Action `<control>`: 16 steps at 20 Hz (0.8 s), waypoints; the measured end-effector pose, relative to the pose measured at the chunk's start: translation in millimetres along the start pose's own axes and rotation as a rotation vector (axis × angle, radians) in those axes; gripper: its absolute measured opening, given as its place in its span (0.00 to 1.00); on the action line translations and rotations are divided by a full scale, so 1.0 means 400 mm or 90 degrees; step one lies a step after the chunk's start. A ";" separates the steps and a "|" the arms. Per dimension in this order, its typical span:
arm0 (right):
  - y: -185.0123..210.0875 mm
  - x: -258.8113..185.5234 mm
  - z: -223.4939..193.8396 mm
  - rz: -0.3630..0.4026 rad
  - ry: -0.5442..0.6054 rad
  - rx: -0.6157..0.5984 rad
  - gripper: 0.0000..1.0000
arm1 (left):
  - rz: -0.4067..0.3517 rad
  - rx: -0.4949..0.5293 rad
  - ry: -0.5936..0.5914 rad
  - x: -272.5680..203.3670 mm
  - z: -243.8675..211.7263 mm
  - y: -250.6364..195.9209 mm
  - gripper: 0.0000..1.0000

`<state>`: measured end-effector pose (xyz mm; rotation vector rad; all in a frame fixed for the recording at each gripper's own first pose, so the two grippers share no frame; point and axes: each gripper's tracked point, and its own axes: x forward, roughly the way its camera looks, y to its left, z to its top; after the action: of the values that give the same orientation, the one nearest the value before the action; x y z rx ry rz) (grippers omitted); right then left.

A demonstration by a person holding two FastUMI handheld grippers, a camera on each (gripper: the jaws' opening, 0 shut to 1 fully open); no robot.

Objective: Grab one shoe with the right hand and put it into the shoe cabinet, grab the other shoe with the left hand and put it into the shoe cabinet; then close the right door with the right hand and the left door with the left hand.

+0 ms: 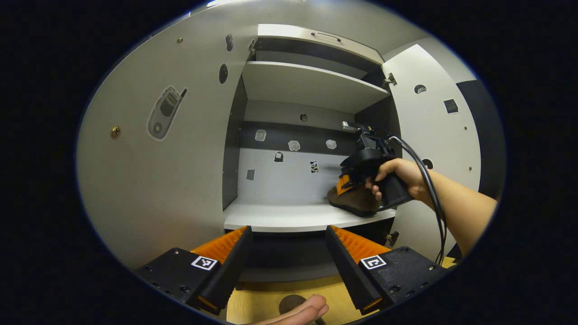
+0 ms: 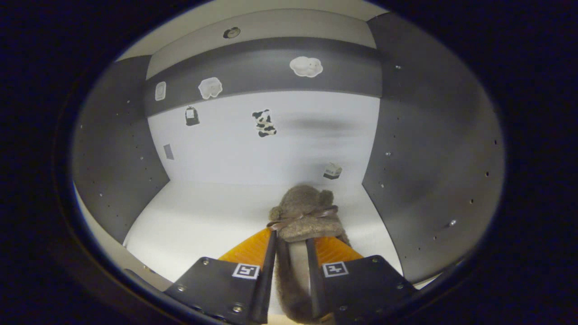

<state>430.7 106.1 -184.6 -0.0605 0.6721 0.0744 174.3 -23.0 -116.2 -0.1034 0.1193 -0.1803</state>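
A fuzzy brown shoe (image 2: 303,216) with a thin bow strap sits on the white lower shelf (image 2: 198,221) of the shoe cabinet (image 1: 316,85), pinched between the right gripper (image 2: 291,253) fingers, while the left gripper (image 1: 289,253) hangs wide apart, holding nothing.

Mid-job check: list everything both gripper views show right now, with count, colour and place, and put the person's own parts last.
Shoe cabinet: one, white with dark grey inner walls, straight ahead.
Doors: two, white, both swung open, left door and right door.
Shoe: one, brown, fuzzy, with a bow, on the lower shelf at its right side.
Stickers: several, mostly white, on the cabinet's back wall and doors.
Floor: wooden, yellowish, below the cabinet.
Dark rounded object: one, on the floor; too cut off to identify.
Left gripper: black and orange, open, before the cabinet.
Right gripper: black and orange, shut on the shoe.
Hand: one, holding the right gripper.
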 end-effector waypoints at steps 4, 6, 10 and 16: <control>0.014 -0.106 0.025 0.024 -0.046 -0.028 0.63 | 0.000 -0.009 0.008 0.008 -0.012 -0.005 0.99; 0.015 -0.169 0.041 0.022 -0.090 -0.062 0.82 | -0.006 -0.021 0.012 0.015 -0.020 -0.017 0.99; 0.048 -0.308 0.038 0.045 -0.155 -0.060 0.94 | -0.024 -0.028 0.048 0.022 -0.061 -0.059 0.99; 0.058 -0.553 -0.006 0.022 -0.303 -0.098 0.96 | 0.044 -0.016 0.054 0.022 -0.090 -0.017 0.99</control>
<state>254.7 118.1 -49.3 -0.1732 0.1904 0.1683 177.0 -34.6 -151.7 -0.1158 0.2096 -0.1150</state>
